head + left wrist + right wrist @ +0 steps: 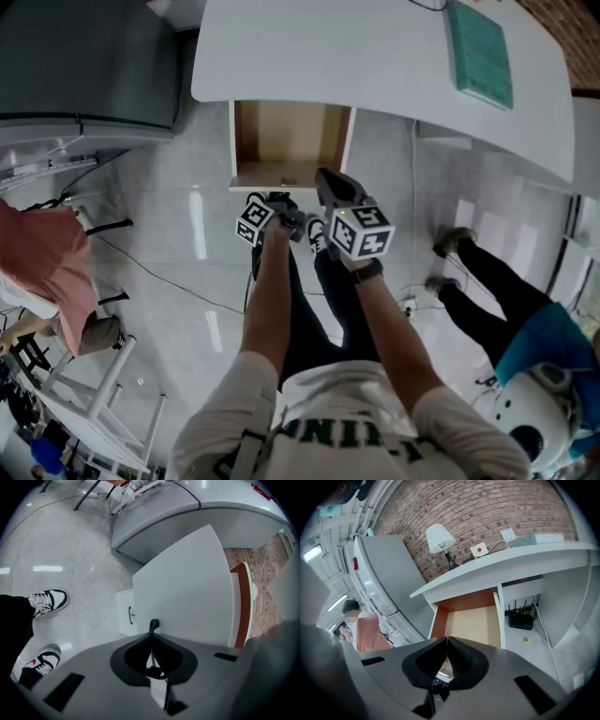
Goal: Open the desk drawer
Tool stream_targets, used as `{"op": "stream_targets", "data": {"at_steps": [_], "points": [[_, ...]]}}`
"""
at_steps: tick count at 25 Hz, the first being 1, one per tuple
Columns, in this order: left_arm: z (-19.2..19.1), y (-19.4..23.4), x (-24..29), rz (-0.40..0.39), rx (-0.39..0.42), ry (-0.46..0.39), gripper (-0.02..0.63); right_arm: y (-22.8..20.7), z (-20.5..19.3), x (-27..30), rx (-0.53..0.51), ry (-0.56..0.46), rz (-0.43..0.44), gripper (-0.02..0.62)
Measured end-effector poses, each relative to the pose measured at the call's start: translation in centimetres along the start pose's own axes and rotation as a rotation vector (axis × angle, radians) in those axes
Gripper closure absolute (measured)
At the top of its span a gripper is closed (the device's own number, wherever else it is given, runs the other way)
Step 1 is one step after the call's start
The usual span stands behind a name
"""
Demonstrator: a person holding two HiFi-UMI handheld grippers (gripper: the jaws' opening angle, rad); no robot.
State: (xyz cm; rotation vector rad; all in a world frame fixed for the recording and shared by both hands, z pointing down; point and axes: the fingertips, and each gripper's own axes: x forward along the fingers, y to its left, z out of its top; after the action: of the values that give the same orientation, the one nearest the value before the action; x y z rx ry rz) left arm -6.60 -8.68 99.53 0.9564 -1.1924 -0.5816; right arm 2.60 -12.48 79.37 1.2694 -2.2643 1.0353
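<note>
Drawer [292,136], upper centre, stands pulled out. Your right gripper [324,178] pinches its handle [442,673]; your left gripper [283,202] is pressed together, empty. Pulling further may unseat the drawer.

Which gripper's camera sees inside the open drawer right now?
The right gripper: its view looks straight into the drawer, tan inside. The left gripper faces floor, shoes and white surfaces instead.

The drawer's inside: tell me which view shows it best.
The right gripper view: it looks straight into the open drawer, showing its pale floor and brown walls. The head view shows it from above, but smaller. The left gripper view shows only a white front with a handle.
</note>
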Motion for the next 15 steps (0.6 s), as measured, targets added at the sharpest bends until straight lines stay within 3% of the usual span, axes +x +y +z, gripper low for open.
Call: {"op": "stream_targets", "data": {"at_steps": [7, 11, 15], "points": [[-0.1, 0.1, 0.2, 0.005, 0.053, -0.004, 0.595, -1.4, -0.8, -0.3, 0.020, 0.025, -0.019, 0.591], [-0.5, 0.5, -1.1, 0.060, 0.112, 0.025, 0.577, -1.6, -0.6, -1.3, 0.032, 0.031, -0.025, 0.591], [-1.1, 1.6, -4.1, 0.164, 0.164, 0.068, 0.575, -1.2, 0.0, -2.2, 0.033, 0.041, -0.025, 0.591]]}}
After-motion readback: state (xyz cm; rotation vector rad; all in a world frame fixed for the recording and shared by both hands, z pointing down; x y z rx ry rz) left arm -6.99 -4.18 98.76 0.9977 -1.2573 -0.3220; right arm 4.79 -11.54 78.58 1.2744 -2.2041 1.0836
